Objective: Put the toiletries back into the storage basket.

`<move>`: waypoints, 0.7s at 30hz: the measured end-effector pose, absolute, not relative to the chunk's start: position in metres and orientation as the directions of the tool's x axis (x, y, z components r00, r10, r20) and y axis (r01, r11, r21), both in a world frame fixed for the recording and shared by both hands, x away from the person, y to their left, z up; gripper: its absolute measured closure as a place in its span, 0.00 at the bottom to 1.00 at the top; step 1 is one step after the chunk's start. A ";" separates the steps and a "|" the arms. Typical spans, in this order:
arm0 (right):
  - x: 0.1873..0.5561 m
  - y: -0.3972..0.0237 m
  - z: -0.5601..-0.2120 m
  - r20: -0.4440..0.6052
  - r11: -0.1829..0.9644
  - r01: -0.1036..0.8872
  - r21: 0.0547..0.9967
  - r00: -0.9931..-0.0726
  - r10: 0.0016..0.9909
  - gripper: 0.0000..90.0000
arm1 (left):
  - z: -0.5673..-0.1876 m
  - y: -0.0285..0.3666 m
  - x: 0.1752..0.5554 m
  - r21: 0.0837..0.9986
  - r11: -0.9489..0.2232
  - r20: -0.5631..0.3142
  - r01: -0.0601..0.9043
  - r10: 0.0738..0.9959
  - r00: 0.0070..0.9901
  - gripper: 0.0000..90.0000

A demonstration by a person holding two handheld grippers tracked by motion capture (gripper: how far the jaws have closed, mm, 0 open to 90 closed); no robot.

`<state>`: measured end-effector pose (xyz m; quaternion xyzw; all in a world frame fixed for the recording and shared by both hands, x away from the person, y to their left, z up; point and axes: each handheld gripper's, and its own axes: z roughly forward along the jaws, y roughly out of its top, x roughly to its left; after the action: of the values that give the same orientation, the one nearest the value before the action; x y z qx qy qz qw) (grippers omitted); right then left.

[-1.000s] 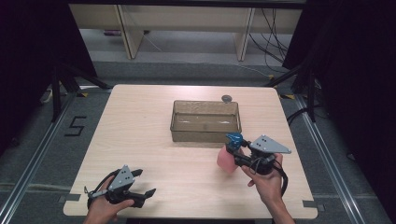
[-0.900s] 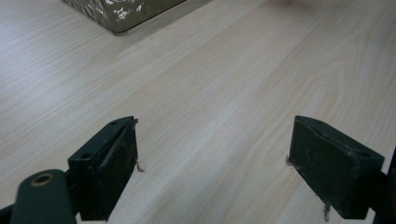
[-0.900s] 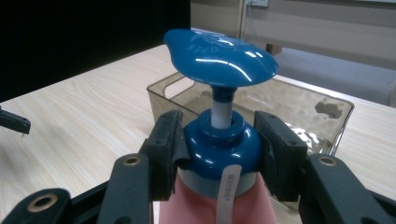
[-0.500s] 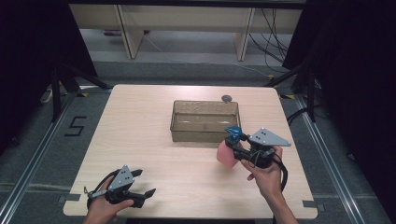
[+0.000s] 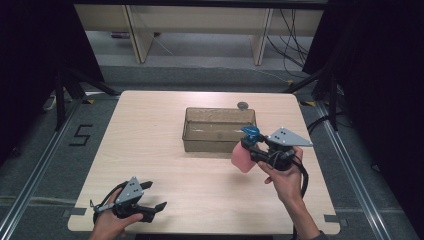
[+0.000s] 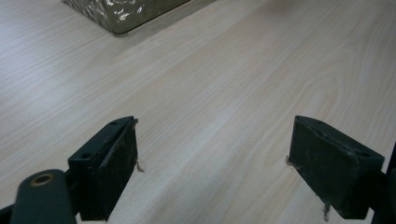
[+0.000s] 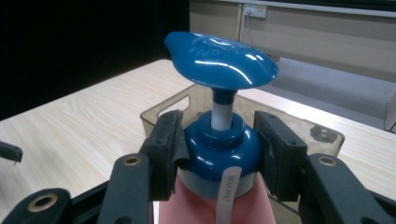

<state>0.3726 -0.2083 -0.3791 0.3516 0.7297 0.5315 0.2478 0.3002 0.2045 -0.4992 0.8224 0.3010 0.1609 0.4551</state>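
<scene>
Bench (image 5: pixel 200 190) space near the front left corner is being occupied by the left gripper (image 5: pixel 152 196), which is being held low by the person's left hand (image 5: pixel 112 225), its jaws spread wide apart with bare wood between them in the left gripper view. At the right, the right gripper (image 5: pixel 248 146) is being carried above the bench by the right hand (image 5: pixel 285 177), forearm reaching in from the front edge. A pink pump bottle (image 5: pixel 241 156) is being pinched at its blue collar (image 7: pixel 222 144) by that gripper's jaws, the blue pump head (image 7: pixel 222 59) rising above them. The bottle is being held just in front of the right end of a clear brown bin (image 5: pixel 220 142).
</scene>
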 end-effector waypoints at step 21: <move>0.391 -0.205 -0.362 0.005 0.174 0.229 0.958 -0.618 0.786 0.60 | -0.499 0.205 0.301 0.847 -0.394 -0.020 0.358 0.648 0.761 0.17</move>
<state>0.3911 -0.2050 -0.3622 0.3519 0.7212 0.5376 0.2591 0.3007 0.2049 -0.4988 0.8196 0.3068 0.1589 0.4570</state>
